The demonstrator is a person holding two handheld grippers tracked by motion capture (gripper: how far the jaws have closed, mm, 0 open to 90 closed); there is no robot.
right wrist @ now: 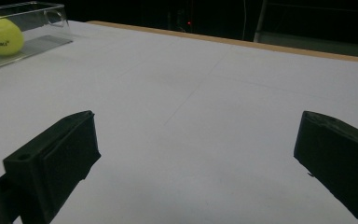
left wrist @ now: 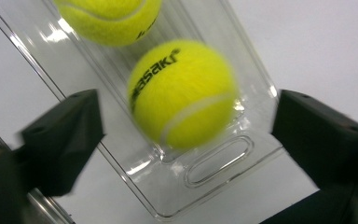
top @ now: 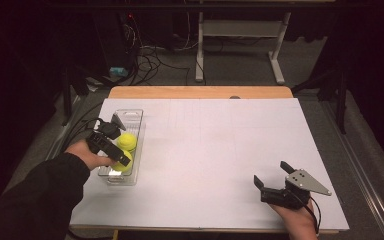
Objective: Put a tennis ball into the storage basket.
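Your left gripper [left wrist: 186, 135] stands spread above the near ball [left wrist: 182, 93] in the tray [left wrist: 223, 186]; lift straight up, clear of it.

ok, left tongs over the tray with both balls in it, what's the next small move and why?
Probably lift the left tongs straight up and clear. Their jaws stand open, apart from the near tennis ball, which sits in the clear tray beside the second ball. Nothing is gripped, so withdrawing shouldn't disturb either.
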